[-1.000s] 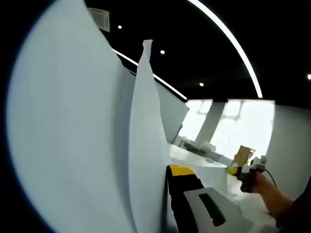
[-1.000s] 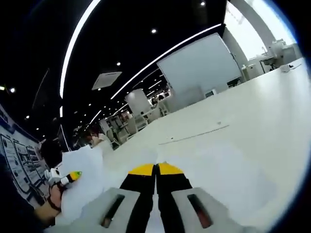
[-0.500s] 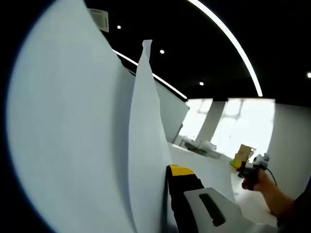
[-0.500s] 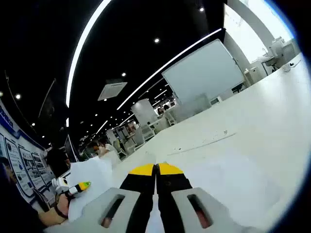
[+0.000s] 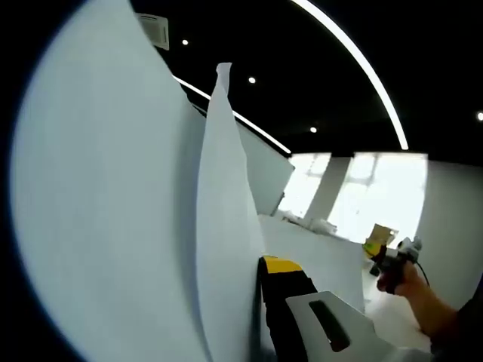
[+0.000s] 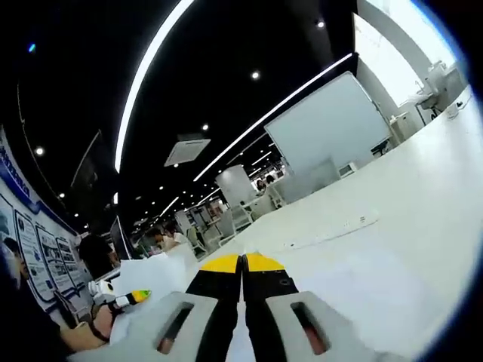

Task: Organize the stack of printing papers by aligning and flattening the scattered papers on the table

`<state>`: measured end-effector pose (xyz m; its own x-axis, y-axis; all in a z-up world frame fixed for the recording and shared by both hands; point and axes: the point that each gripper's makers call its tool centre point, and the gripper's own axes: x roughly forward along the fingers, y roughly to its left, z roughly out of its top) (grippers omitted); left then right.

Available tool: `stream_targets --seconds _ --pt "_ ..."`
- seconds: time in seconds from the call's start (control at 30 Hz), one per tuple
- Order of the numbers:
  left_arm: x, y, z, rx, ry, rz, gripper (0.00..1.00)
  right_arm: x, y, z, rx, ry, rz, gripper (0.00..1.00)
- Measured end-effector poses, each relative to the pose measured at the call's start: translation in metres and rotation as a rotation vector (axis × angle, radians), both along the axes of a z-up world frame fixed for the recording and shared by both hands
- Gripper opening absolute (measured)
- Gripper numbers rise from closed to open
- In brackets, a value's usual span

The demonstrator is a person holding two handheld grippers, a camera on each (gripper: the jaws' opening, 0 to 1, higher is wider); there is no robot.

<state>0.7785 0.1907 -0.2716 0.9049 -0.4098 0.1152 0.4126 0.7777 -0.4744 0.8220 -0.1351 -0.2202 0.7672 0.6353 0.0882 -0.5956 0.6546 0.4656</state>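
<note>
White printing papers [image 5: 113, 211] stand on edge and curve up along the left of the left gripper view. My left gripper [image 5: 260, 265] is shut on their lower edge; its right yellow-tipped jaw shows and the sheets hide the other. The sheets run right toward my right gripper [image 5: 375, 247], which a hand [image 5: 411, 290] holds. In the right gripper view my right gripper [image 6: 241, 262] has its yellow tips pressed together on the white papers [image 6: 362, 279]. My left gripper [image 6: 132, 296] shows at the lower left beside the raised far end of the papers [image 6: 155, 271].
A long white table [image 6: 423, 173] stretches away under the papers. A whiteboard [image 6: 324, 128] stands behind it, with more desks and people far off. Bright windows [image 5: 370, 196] and a brown box [image 5: 381, 234] lie beyond the table's far side.
The right gripper view has tilted upward, showing more ceiling and less table. In the left gripper view the right end of the papers has risen a little. Both grips are unchanged.
</note>
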Motion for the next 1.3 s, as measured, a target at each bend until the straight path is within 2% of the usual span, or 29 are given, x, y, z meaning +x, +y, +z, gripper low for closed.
stream_targets --seconds 0.2,0.77,1.3 --pt "0.0 0.0 0.0 -0.003 0.001 0.0 0.06 -0.003 0.005 0.007 0.007 -0.029 0.014 0.0" --pt "-0.001 -0.004 -0.001 0.028 0.001 0.007 0.06 -0.009 0.01 0.028 0.083 -0.052 0.035 0.0" --pt "-0.001 -0.004 0.0 0.022 0.0 0.003 0.06 -0.019 0.021 0.05 0.106 -0.07 0.056 0.0"
